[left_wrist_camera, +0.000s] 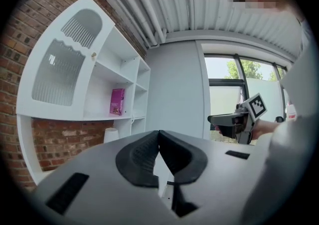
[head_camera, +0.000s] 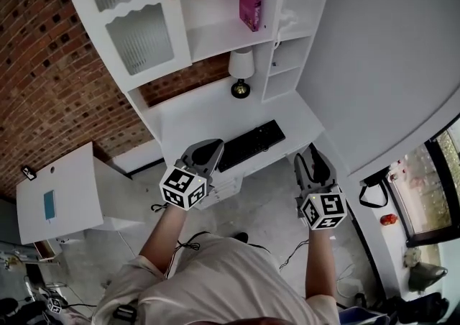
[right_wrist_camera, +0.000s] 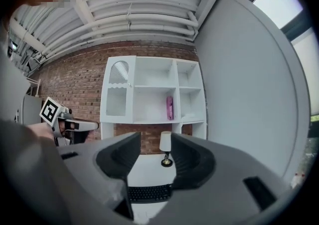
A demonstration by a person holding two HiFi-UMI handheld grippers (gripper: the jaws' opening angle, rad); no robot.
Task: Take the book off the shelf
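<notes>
Your left gripper [head_camera: 208, 148] has its fingers [left_wrist_camera: 137, 162] closed tip to tip on nothing, and your right gripper [head_camera: 314, 159] has its fingers [right_wrist_camera: 192, 162] apart and empty. You hold both level, side by side, near the front edge of the white surface [head_camera: 205, 111] and well apart from the book [head_camera: 251, 4]. The pink book stands upright on the white shelf [head_camera: 215, 36], at the right end of the wide bay, against the divider to the narrow bays. A glazed door [head_camera: 133, 18] with ribbed panes closes the bay to the left of it. A small pale thing sits in the narrow bay just right of the book, too small to tell. A lamp [head_camera: 241, 69] with a white shade stands on the surface below the book, close to the brick wall [head_camera: 50, 65]. A black keyboard [head_camera: 251, 145] lies along the front edge of the surface, between your grippers and the lamp. Through your right fingers the lamp and keyboard show, with the book higher up. A low white cabinet [head_camera: 61, 201] stands to your left, and a window [head_camera: 435, 187] is at your right
</notes>
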